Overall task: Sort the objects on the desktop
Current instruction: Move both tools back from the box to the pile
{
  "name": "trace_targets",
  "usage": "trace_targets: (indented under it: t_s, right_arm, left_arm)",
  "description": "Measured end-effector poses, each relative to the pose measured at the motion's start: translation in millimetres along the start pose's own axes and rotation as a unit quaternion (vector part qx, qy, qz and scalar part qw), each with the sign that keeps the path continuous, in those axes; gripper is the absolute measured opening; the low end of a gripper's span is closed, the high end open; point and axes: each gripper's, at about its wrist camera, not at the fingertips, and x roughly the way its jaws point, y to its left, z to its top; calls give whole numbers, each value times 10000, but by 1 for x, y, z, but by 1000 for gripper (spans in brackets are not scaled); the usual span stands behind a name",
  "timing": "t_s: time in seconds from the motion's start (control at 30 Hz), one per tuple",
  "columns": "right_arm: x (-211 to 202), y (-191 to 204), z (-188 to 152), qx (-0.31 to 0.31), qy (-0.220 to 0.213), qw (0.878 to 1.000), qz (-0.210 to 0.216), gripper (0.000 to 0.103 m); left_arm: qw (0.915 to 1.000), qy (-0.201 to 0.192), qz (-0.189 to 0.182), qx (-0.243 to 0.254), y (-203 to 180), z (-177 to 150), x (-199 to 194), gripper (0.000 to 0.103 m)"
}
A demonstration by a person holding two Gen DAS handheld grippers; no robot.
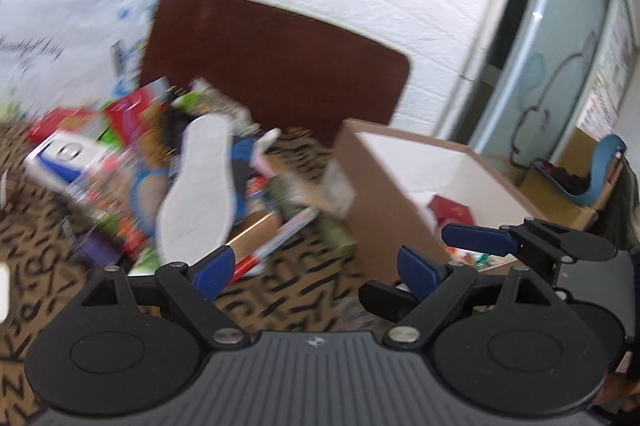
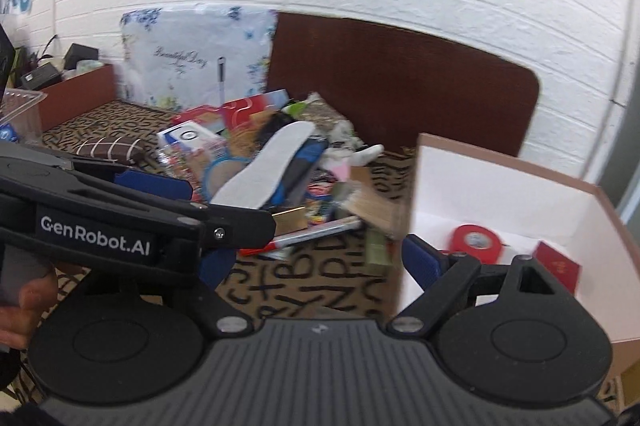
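A heap of mixed items lies on the patterned cloth, with a white insole (image 1: 196, 186) (image 2: 266, 166) on top. A red-and-white pen (image 2: 312, 236) and a white-and-blue carton (image 2: 188, 138) are also in it. To the right stands an open cardboard box (image 1: 400, 166) (image 2: 500, 186) holding a red tape roll (image 2: 476, 242) and a red booklet (image 2: 558, 266). My left gripper (image 1: 316, 272) is open and empty, short of the heap. My right gripper (image 2: 320, 264) is open and empty beside the box's near corner. The left gripper's fingers (image 2: 240, 222) cross in front of the right one.
A brown board (image 2: 400, 78) and a floral bag (image 2: 192, 62) lean on the white brick wall behind the heap. A brown striped pouch (image 2: 108, 148) and a clear plastic tub (image 2: 20, 110) sit at the left. A hand (image 2: 24, 302) holds the left gripper.
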Motion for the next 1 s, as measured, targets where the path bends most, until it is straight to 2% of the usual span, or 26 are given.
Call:
trace_targets:
  t_s: [0.17,0.27,0.47,0.6,0.73,0.83,1.0]
  right_arm:
    - [27,27,-14,-1,153,9994,316,88]
    - [45,35,-23,93,312,9987,397,88]
    - [72,34,-32,217,507,9982,249,87]
    - [86,24,-32,432,547,9975,106,86]
    - [99,17,-29,624,585,9963,-47,84]
    - [111,15,-27,674,626,9957,-56,77]
    - [130,13,-24,801,733,9941,67,74]
  left_arm:
    - [9984,244,471,-179,39,-16,2,89]
    - [9967,427,622,-285,59,-23,10,86]
    - [9940,759,694,-365,83,-26,40,68]
    - [9936,872,647,-302,86,-24,56,54]
    - [9936,862,626,-367,90,-20,69,47]
    - [9932,952,608,-299,93,-19,79,38]
    - [9936,934,620,-105,96,-17,84,20]
